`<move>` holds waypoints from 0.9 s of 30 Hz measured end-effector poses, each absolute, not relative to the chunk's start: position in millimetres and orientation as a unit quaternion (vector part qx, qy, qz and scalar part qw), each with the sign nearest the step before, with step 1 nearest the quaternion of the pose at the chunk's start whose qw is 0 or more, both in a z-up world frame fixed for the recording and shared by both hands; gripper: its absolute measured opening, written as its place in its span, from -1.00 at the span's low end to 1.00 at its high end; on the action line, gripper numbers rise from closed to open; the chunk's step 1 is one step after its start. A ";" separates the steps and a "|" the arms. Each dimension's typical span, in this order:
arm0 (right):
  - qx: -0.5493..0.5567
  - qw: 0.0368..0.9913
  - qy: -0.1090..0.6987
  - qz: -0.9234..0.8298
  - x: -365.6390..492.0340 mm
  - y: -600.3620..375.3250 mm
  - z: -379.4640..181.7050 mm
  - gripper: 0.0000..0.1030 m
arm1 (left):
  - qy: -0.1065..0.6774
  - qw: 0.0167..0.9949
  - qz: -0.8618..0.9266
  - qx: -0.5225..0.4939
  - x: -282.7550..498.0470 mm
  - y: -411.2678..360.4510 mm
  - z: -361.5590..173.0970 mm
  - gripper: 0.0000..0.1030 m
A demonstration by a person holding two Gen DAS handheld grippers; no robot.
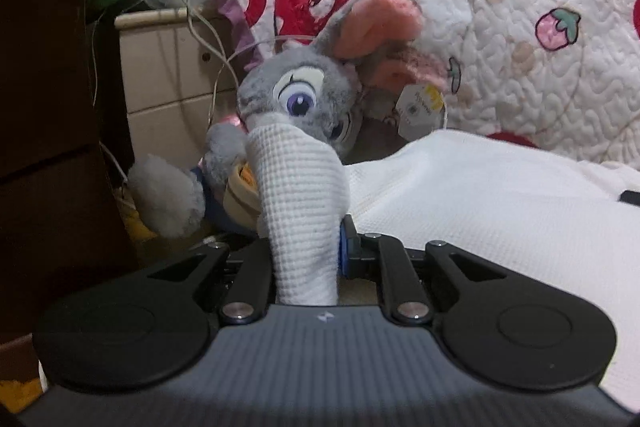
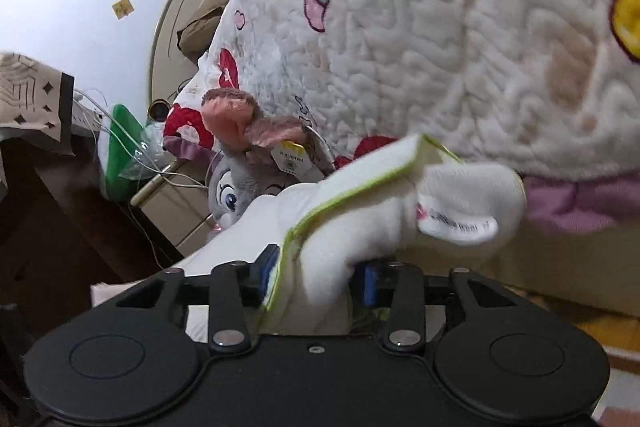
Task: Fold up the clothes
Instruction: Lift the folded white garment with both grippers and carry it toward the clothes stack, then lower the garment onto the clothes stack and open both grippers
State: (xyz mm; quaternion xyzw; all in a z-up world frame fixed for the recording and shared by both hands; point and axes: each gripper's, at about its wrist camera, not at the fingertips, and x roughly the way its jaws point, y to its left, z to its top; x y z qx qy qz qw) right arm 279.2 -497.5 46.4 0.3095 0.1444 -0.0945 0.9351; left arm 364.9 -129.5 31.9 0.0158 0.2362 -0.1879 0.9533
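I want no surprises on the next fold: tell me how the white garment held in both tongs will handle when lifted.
Likely floppy: the white garment bulges and droops out of the left tongs instead of standing flat. Probably light, since the right tongs hold a bunched corner up with a small pinch. The waffle weave looks grippy, so slipping seems unlikely.

left claw clamps white waffle garment.

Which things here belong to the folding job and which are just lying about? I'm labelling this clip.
Belonging to the job:
white waffle-knit garment, pinched in the left gripper
its green-trimmed edge with a label, pinched in the right gripper

Lying about:
grey plush rabbit with pink ears
white quilted blanket with strawberry print
cream drawer unit
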 end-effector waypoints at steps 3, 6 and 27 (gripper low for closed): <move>0.340 0.926 0.138 -0.091 270.5 -501.7 43.5 0.22 | 0.233 0.955 -0.182 0.016 365.2 -124.9 28.6 -0.57; 0.371 0.915 0.131 -0.087 261.9 -506.0 40.7 0.34 | 0.232 0.959 -0.163 0.010 364.0 -115.3 33.6 -0.37; 0.393 0.910 0.122 -0.060 291.2 -533.8 37.2 -0.07 | 0.273 0.910 -0.311 0.030 274.7 -150.0 39.3 0.54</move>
